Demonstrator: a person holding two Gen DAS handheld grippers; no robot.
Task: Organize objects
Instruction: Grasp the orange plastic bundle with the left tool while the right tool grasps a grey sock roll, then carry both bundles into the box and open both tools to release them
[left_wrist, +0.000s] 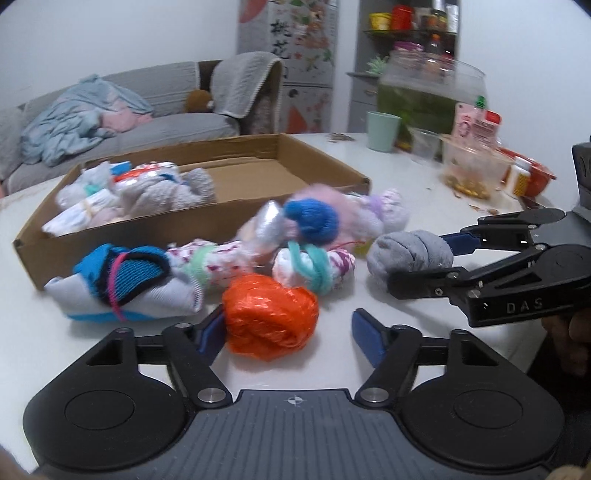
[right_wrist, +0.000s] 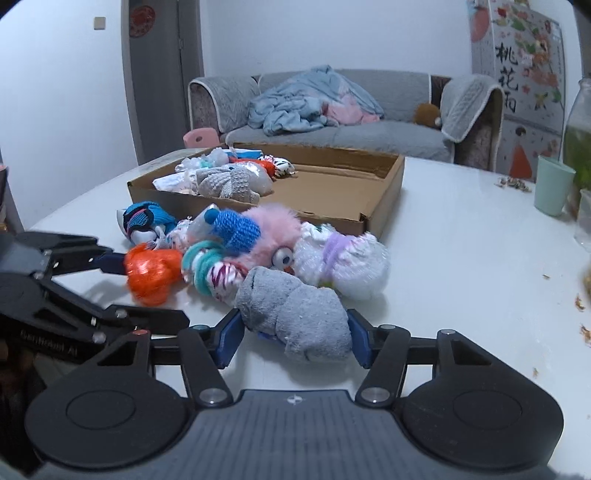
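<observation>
While between right tongs (right_wrist: 295, 334), grey sock (right_wrist: 295, 314) rests.

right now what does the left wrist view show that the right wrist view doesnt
Left wrist only: the cluttered shelf and the plastic food container.
Right wrist only: the grey door and a pink chair back.
Both: the cardboard box, orange bundle between the left gripper's fingers, the grey sock roll between the right gripper's, the sofa and the green cup.
</observation>
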